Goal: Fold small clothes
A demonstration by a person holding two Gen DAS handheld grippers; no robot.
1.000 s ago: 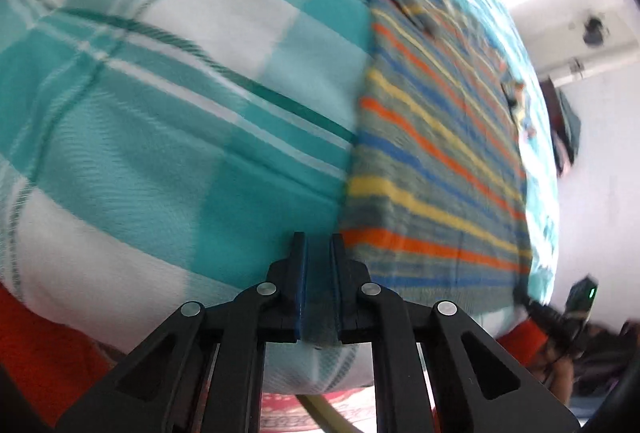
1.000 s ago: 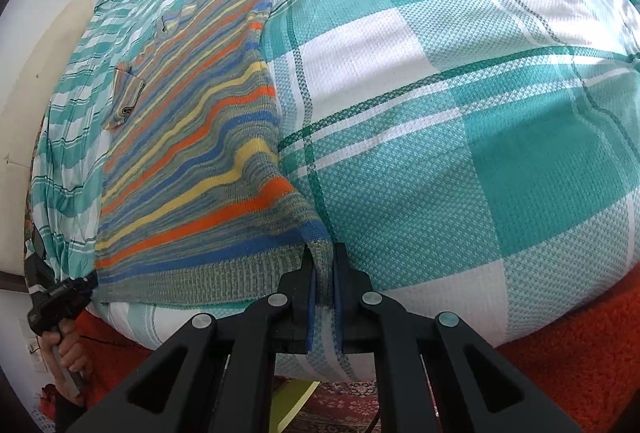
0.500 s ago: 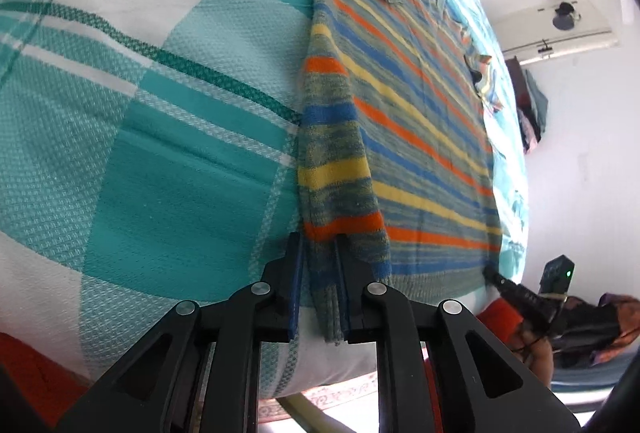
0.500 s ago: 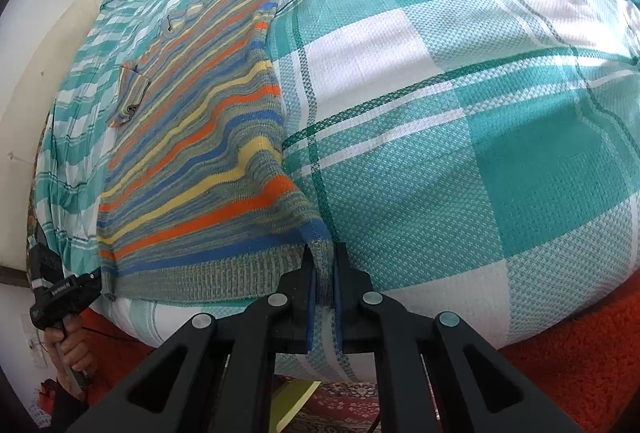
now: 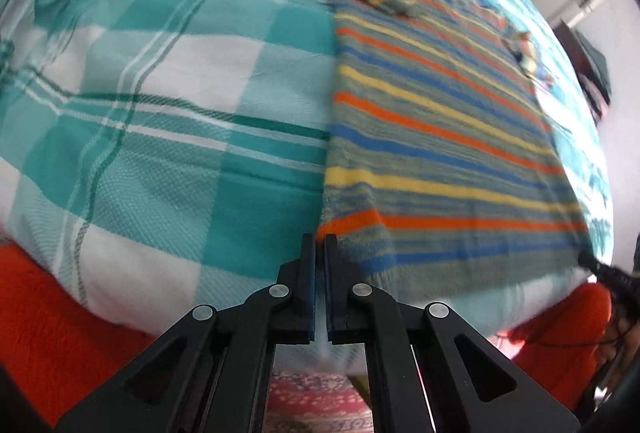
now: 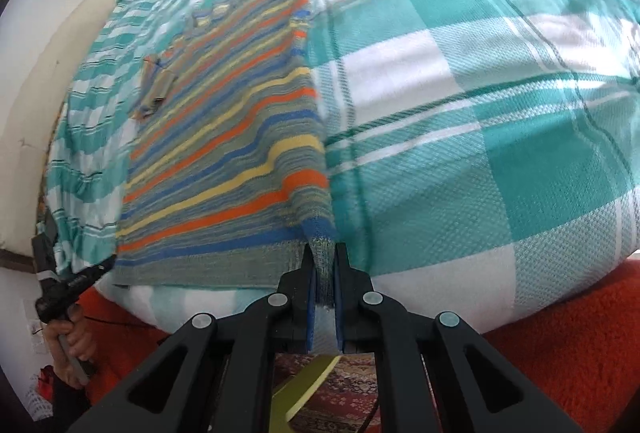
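Striped sweater flat on checked bedspread. Right gripper pinches its hem corner. Left gripper fingers pressed together at the other corner; grip unclear. Only the right view shows the left hand.

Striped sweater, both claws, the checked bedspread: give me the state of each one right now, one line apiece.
Striped sweater: spread flat on the bed, both bottom corners gripped.
Left claw: shut on the sweater's hem corner.
Right claw: shut on the sweater's other hem corner.
Checked bedspread: lying smooth under the sweater.
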